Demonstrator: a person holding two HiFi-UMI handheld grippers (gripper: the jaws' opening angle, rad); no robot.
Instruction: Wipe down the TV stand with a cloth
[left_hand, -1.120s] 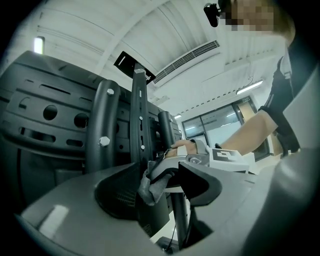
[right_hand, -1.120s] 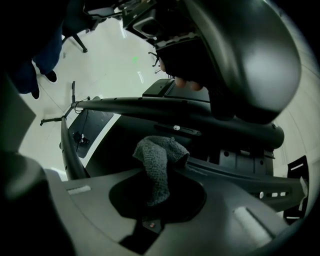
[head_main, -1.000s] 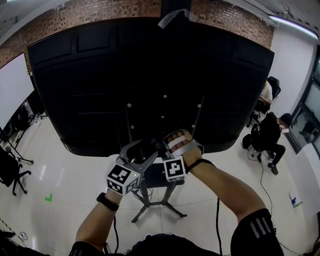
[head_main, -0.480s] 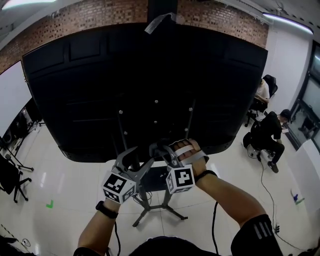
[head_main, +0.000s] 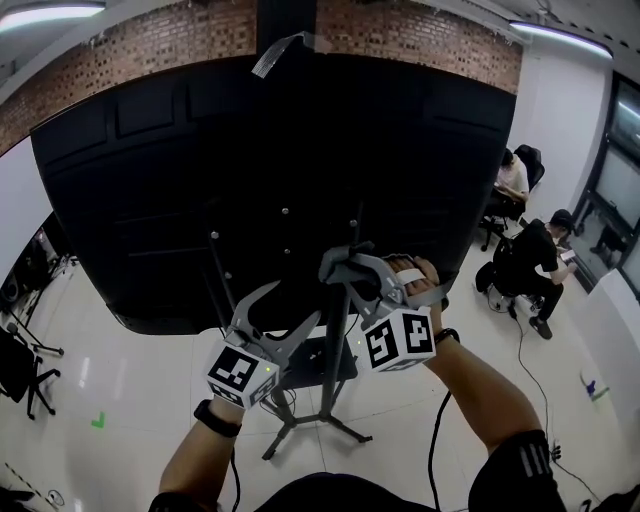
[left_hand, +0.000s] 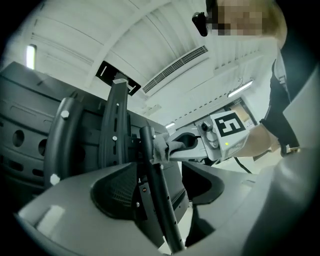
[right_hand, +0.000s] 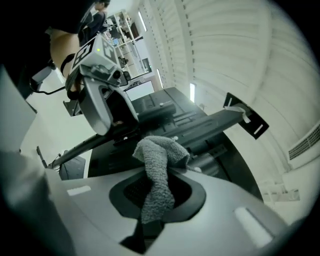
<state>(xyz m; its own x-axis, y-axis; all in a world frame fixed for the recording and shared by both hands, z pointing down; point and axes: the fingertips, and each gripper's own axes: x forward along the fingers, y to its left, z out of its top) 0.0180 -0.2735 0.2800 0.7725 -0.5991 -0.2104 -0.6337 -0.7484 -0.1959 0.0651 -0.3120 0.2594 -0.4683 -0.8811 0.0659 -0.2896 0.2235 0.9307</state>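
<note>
The TV stand's black upright pole rises from its splayed legs to the back of a large black TV. My right gripper is shut on a grey cloth, which is pressed against the pole just under the TV's mount. The cloth bunches where it meets the pole. My left gripper is open lower down, its jaws spread to either side of the pole. In the right gripper view, the left gripper is beside the cloth.
A small black shelf sits on the stand below the grippers. Two people sit at the right. An office chair is at the far left. A cable trails over the white floor. A strip of tape sticks up from the TV's top.
My right gripper has gone up the pole with the cloth and its marker cube has swung to the right. The left gripper has stayed low beside the pole, still open.
</note>
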